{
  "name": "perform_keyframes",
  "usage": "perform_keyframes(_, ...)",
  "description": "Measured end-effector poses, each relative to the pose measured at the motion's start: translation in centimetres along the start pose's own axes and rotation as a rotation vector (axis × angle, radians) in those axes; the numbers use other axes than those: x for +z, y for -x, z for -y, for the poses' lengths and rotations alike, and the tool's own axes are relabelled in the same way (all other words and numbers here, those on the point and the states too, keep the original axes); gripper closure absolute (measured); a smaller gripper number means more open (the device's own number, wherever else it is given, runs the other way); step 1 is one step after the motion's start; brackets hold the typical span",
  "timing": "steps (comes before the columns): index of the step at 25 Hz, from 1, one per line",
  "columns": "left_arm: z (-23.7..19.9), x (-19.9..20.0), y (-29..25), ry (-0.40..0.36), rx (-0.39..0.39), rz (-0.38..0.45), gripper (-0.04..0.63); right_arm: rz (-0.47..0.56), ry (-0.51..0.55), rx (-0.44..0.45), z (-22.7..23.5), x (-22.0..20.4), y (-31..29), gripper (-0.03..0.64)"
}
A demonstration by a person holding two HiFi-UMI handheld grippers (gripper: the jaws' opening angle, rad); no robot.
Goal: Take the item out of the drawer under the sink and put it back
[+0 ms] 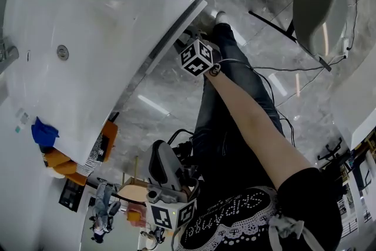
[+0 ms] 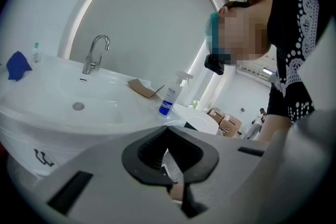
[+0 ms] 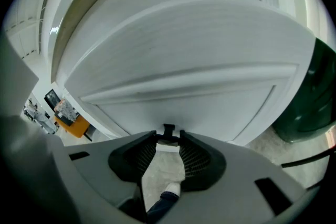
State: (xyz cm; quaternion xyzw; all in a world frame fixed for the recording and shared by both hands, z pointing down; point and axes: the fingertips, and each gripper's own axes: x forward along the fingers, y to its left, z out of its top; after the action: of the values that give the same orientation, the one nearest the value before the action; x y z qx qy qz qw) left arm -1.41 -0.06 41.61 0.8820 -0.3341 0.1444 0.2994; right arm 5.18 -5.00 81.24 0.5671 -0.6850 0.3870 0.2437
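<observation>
Two claws, one drawer, item unseen. Right claw (image 3: 168,137): jaws drawn in on a small dark pull (image 3: 168,129) at the lower edge of the white drawer front (image 3: 178,60), which fills the space just ahead of and above it. The drawer looks closed or nearly so. Task item: visible in no view, presumably inside the drawer, so its weight and fragility cannot be judged. Drawer front: stiff, smooth and glossy, likely slippery on its bare face, so the pull is the sensible hold. A straight draw toward the holder should suit runners, and a narrow tab may slip from the pads if tugged askew. Left claw (image 2: 168,131): jaws together, nothing between them, held well away from the drawer. Only the left gripper view shows what lies beyond that claw on the tabletop: sink basin (image 2: 52,97), faucet (image 2: 96,53), spray bottle (image 2: 169,96), blue cloth (image 2: 18,65). Only the right gripper view shows the grip on the pull. The head view hides it behind the marker cube (image 1: 197,59) but shows both arms' placing.
</observation>
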Motion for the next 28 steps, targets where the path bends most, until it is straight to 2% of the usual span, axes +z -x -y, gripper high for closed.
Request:
perform_keyframes(9,0.4,-0.1,-0.3,-0.008,-0.014,-0.008,0.591,-0.016,0.004,0.019,-0.5,-2.2,1.4,0.477)
perform_keyframes(28,-0.3,-0.2,-0.7,0.002,-0.015,-0.024,0.591,0.016,-0.004,0.008,-0.4,-2.2,1.6,0.476)
